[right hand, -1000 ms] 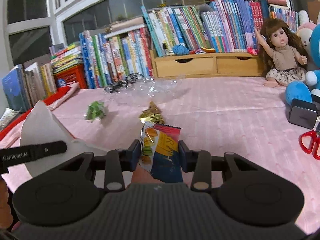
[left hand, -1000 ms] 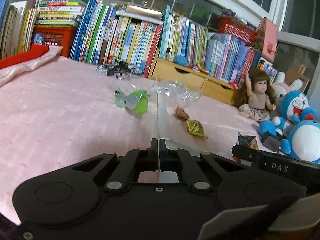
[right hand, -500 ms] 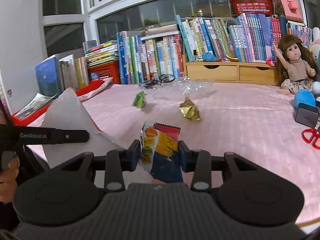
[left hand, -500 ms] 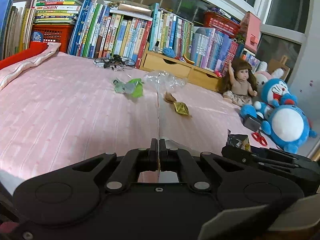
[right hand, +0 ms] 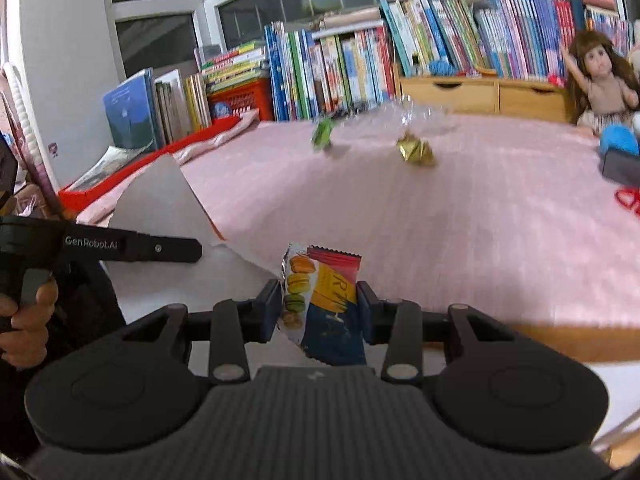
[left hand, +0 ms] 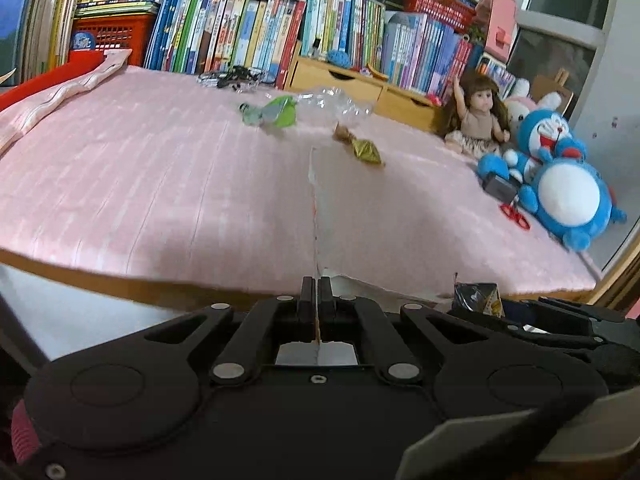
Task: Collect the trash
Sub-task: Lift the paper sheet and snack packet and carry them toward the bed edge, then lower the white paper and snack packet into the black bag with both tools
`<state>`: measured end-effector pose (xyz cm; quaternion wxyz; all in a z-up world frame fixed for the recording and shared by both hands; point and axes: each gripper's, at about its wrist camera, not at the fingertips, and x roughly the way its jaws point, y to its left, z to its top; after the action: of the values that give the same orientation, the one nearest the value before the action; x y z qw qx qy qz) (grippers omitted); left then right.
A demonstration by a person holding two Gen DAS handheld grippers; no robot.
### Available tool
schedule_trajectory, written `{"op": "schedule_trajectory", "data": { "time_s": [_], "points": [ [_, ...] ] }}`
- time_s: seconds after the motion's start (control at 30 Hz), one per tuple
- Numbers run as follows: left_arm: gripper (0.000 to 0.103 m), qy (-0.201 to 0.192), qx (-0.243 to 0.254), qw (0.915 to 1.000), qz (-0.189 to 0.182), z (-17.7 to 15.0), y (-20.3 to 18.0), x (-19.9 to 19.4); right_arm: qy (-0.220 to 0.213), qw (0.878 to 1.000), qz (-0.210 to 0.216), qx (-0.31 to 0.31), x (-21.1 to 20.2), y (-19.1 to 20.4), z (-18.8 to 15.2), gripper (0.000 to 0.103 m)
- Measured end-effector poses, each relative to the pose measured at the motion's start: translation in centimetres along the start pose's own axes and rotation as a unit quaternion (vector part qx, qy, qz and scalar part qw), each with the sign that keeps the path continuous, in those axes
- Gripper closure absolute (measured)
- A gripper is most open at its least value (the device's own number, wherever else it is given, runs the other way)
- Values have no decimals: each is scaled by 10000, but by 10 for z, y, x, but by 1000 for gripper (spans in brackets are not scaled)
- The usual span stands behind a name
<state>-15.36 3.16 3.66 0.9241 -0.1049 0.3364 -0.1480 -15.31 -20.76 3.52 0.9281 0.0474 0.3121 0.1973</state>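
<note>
Between right tool (right hand: 318,308) fingers, snack wrapper (right hand: 322,304) clamped, long axis upright, left tool (left hand: 315,292) pinching paper sheet (left hand: 314,200) edge-on

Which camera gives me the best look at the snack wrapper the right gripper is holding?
The right wrist view. There the snack wrapper faces the lens, clamped in the right gripper, with its macaron print and red top plain. The left wrist view catches only its dark crumpled tip low on the right, beside the edge-on paper.

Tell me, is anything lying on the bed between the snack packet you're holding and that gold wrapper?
Nothing: in the right wrist view only bare pink bedcover stretches from the snack packet in the right gripper to the gold wrapper.
</note>
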Motion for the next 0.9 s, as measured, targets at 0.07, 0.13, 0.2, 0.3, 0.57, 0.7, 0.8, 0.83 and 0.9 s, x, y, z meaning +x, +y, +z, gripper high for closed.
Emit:
{"op": "schedule_trajectory", "data": {
  "time_s": [0.07,0.13,0.2,0.3,0.57,0.7,0.8,0.83,0.9],
  "points": [
    [103,134,-17,9999,41,-9,0,-1,125,9999,-4,30,0,2,-9,58],
    [103,299,-3,9995,57,-20,0,1,254,9997,-24,41,1,3,-19,58],
    [103,447,13,9990,91,-30,1,3,395,9992,-13,97,4,4,-27,58],
    [103,673,24,9975,223,-44,3,11,602,9979,67,246,10,3,-38,59],
    [103,1251,7,9911,456,-68,9,46,1172,9930,-26,150,36,5,-69,58],
    [103,1544,-44,9866,533,-79,13,66,1366,9904,-78,180,46,4,-82,58],
    [102,1676,20,9841,587,-87,14,78,1466,9890,-109,189,52,2,-86,58],
    [102,1731,52,9830,609,-89,14,82,1494,9885,-117,190,53,2,-88,57],
    [102,1836,77,9806,677,-96,15,91,1565,9874,-125,206,58,-1,-91,57]
  ]
}}
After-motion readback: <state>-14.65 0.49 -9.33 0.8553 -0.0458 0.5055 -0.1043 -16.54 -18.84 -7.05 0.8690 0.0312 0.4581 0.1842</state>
